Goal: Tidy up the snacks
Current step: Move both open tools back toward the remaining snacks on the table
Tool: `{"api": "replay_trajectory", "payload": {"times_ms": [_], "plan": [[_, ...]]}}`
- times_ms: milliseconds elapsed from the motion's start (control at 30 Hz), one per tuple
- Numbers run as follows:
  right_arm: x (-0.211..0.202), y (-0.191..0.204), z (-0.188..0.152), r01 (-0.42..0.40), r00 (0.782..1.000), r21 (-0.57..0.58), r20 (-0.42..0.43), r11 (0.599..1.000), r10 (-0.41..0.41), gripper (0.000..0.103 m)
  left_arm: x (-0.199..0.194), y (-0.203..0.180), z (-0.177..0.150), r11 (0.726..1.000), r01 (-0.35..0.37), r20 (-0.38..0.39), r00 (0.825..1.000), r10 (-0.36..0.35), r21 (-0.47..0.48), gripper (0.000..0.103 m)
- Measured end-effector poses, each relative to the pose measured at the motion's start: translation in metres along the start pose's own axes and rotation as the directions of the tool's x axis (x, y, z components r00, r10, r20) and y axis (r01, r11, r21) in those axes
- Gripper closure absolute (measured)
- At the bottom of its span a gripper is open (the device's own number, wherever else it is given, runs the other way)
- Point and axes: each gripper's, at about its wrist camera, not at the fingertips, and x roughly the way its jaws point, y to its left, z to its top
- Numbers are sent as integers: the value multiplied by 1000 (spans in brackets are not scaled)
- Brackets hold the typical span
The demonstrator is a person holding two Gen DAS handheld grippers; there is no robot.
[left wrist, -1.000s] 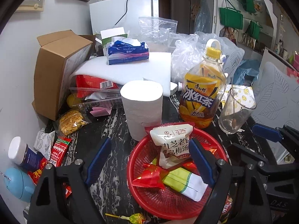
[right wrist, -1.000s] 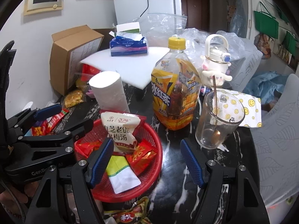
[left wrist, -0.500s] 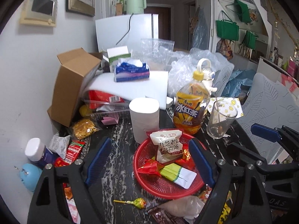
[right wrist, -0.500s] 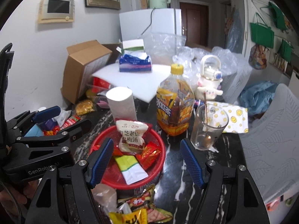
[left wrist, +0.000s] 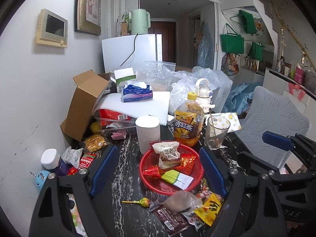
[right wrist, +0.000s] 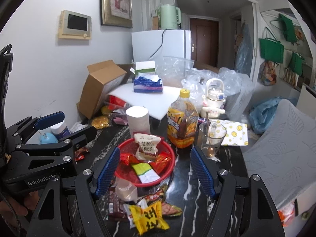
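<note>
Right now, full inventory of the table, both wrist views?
basket: 1, red, centre of table, holds several snack packets
loose snacks: several, yellow, brown, clear, in front of basket
lollipop: 1, yellow-green, in front of basket
tea bottle: 1, amber, behind basket
glass: 1, clear, spoon inside, right of bottle
paper roll: 1, white, behind basket
tissue pack: 1, blue, on white foam board
cardboard box: 1, brown, tipped, by the wall
left tongs: open, empty
right tongs: open, empty

Left gripper [left wrist: 158,169] and right gripper [right wrist: 155,168] apparently empty, jaws apart
</note>
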Motion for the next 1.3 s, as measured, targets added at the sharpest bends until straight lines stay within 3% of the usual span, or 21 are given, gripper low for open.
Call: {"api": "replay_trajectory", "payload": {"times_ms": [267,667,1300], "plan": [[-33,0,-17,23,1000,7,20,1000,-23,27,-26,-13,-17,1000,18,6,1000,-18,16,19],[-55,1,-63,65,998,32,-13,997,-65,27,-41,-24,-64,998,54,-46,998,-53,27,19],[-29,10,-145,3,988,107,-153,994,13,27,-20,-13,-145,997,76,-197,977,-78,-19,19]]}}
